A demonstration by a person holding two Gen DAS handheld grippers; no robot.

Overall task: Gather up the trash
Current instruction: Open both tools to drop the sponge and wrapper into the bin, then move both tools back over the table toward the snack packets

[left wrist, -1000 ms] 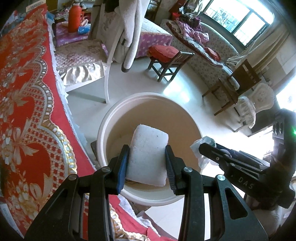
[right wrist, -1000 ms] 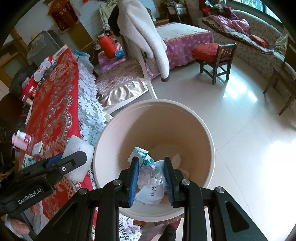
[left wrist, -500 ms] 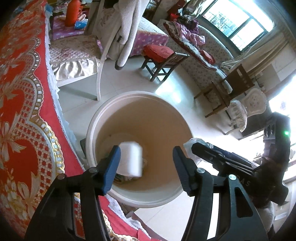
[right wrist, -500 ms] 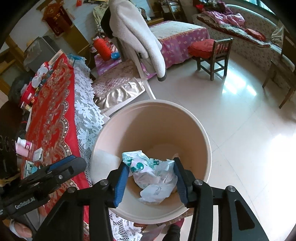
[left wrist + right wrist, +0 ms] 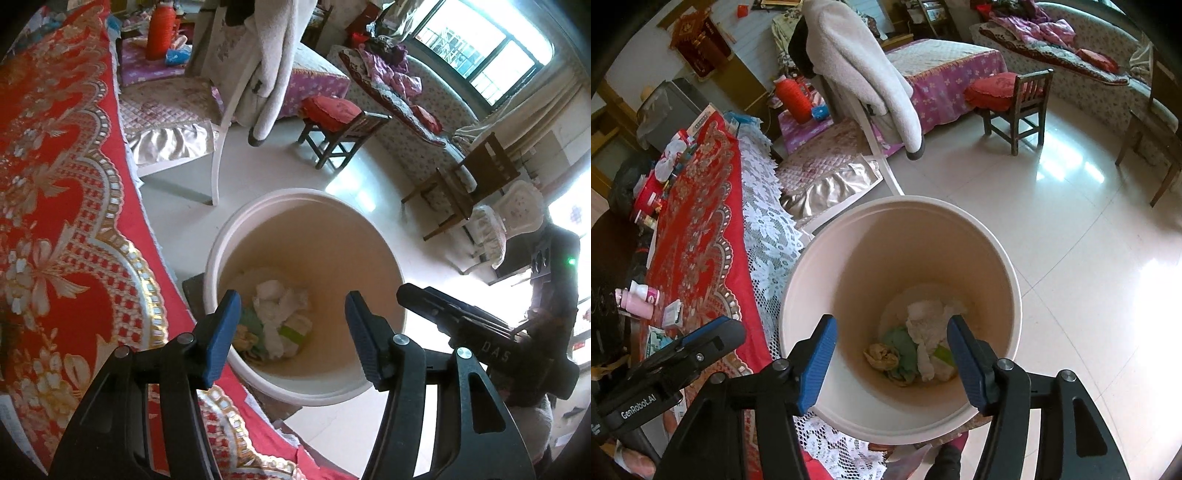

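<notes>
A cream round bin stands on the floor beside the table; it also shows in the right wrist view. Crumpled white and green trash lies at its bottom, seen too in the right wrist view. My left gripper is open and empty above the bin's near rim. My right gripper is open and empty above the bin. The right gripper shows at the right of the left wrist view, and the left gripper at the lower left of the right wrist view.
A table with a red and gold cloth and white lace edge is left of the bin. Small bottles and boxes lie on it. A white chair with a fleece, a wooden stool and a sofa stand behind.
Both grippers opened. The white block fell from the left gripper and the crumpled wrapper fell from the right gripper into the bin.
</notes>
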